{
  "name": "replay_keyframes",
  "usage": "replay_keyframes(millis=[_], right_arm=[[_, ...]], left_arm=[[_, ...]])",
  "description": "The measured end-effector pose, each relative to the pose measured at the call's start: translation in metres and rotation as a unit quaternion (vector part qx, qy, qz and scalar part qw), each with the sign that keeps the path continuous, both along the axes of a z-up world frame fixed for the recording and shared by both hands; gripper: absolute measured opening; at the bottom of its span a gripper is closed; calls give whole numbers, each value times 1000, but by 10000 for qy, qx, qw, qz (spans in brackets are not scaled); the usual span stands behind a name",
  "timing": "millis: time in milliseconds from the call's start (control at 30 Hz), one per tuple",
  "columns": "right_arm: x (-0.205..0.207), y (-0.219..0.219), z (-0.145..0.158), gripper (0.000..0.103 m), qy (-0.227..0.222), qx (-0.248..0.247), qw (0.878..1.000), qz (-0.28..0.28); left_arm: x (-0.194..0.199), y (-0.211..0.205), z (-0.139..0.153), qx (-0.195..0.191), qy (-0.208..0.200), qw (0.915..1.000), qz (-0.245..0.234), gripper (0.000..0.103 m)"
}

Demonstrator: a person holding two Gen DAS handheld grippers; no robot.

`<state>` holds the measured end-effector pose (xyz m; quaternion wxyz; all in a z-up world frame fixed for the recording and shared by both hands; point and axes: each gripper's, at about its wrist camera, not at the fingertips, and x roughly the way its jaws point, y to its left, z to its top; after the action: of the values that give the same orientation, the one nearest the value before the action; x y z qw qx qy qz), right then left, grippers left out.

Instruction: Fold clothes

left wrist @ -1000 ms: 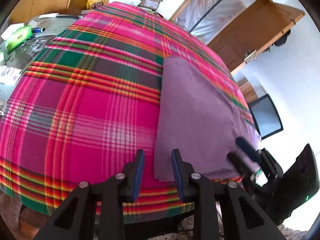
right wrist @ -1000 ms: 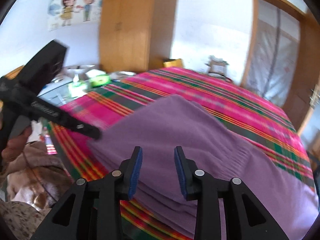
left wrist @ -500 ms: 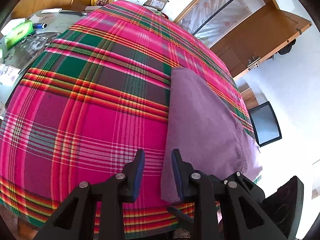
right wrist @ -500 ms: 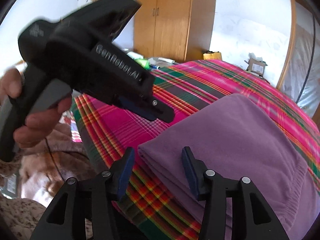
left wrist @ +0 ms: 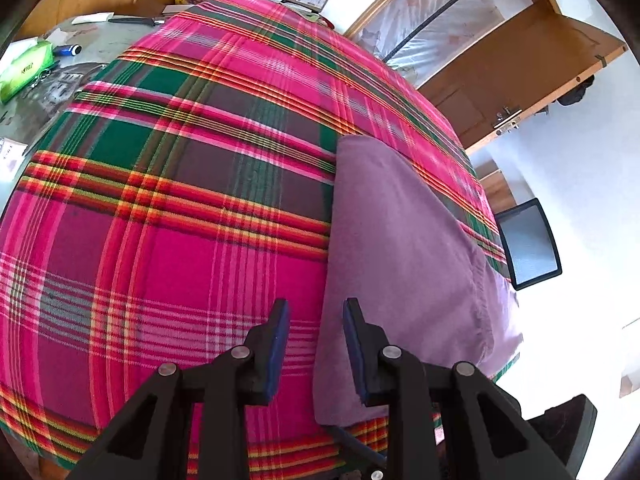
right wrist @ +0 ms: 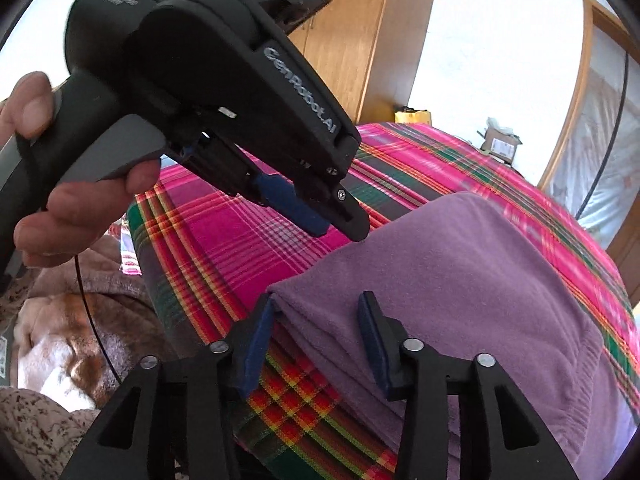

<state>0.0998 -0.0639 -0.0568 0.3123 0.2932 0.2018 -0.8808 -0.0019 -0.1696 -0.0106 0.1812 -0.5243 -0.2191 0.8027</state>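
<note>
Folded purple garment lies flat on the bed, on the plaid blanket, near the bed's front edge and toward its right-hand corner as the left wrist view shows it.

Left gripper: jaws part-way apart, nothing pinched. The garment's left folded edge runs just under the gap; right pad over the cloth, left pad over bare blanket. Contact with the cloth cannot be told. In the right wrist view this gripper hangs tip-down at the garment's far left edge, held by a hand.

Right gripper: jaws closing, with the garment's near corner between them. Left pad sits against the stacked fold layers; right pad is over the cloth.
</note>
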Motion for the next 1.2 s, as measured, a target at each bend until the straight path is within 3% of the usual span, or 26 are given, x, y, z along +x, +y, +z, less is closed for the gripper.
replay_keyframes(millis=[400, 967, 1200], right_arm=[[2, 5, 3, 15, 138, -81, 9998, -113], [15, 31, 28, 12, 230, -817, 9959, -296], [13, 40, 33, 12, 182, -985, 9943, -355]], left_arm=[[-8, 9, -5, -26, -137, 9999, -51, 28], [-34, 19, -13, 737, -671, 9945, -314, 28], [-38, 5, -28, 1347, -900, 9867, -145, 28]])
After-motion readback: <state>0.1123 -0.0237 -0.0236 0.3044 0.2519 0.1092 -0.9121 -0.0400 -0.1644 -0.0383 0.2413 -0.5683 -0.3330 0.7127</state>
